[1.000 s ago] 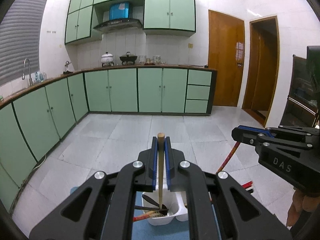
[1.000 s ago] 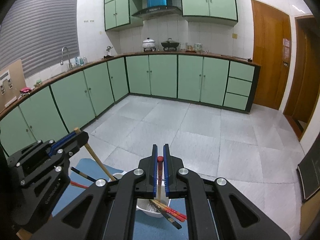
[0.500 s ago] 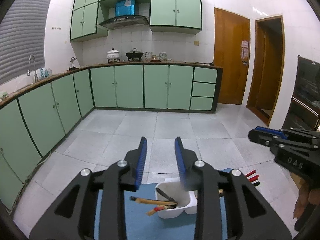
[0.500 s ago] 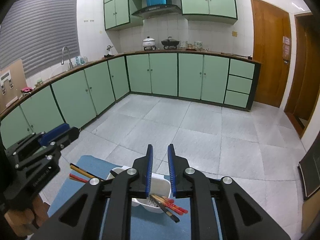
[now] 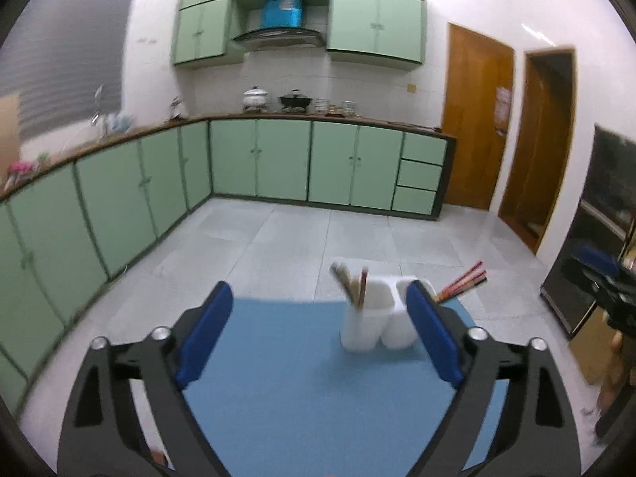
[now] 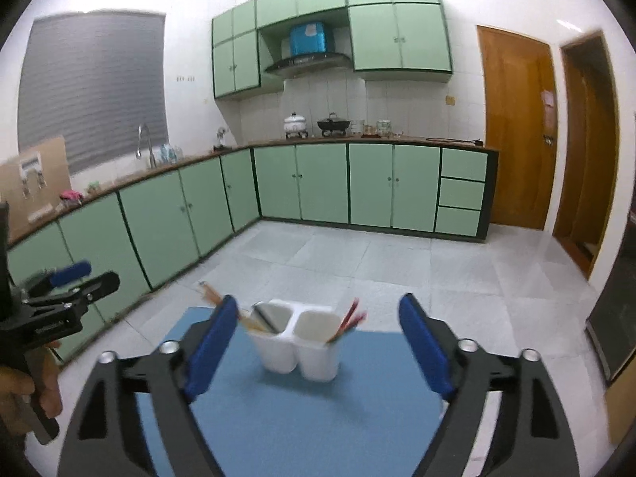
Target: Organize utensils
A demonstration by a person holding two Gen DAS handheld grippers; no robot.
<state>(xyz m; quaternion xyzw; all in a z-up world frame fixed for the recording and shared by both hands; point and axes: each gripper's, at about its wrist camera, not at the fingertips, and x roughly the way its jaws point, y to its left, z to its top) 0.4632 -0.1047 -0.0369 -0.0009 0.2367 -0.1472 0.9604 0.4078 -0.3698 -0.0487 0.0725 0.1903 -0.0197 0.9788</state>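
Note:
A white two-compartment utensil holder [image 5: 377,318] [image 6: 296,348] stands on a blue mat [image 5: 310,389] [image 6: 302,405]. Wooden utensils [image 5: 346,286] [image 6: 222,302] stand in its left compartment and red chopsticks [image 5: 463,280] [image 6: 349,320] in its right one. My left gripper [image 5: 318,334] is wide open and empty, pulled back from the holder. My right gripper [image 6: 318,342] is wide open and empty, also back from the holder. The left gripper also shows at the left edge of the right wrist view [image 6: 59,298], and the right gripper at the right edge of the left wrist view [image 5: 608,282].
The mat lies on a table with grey tiled floor [image 6: 397,270] beyond it. Green cabinets [image 5: 278,159] line the far wall and left side. Wooden doors [image 6: 516,127] are at the right. A dark appliance [image 5: 596,230] stands at the right.
Both grippers let go of their utensils into the holder, opened wide and drew back and up. The wooden utensil and red chopsticks now stand in the holder.

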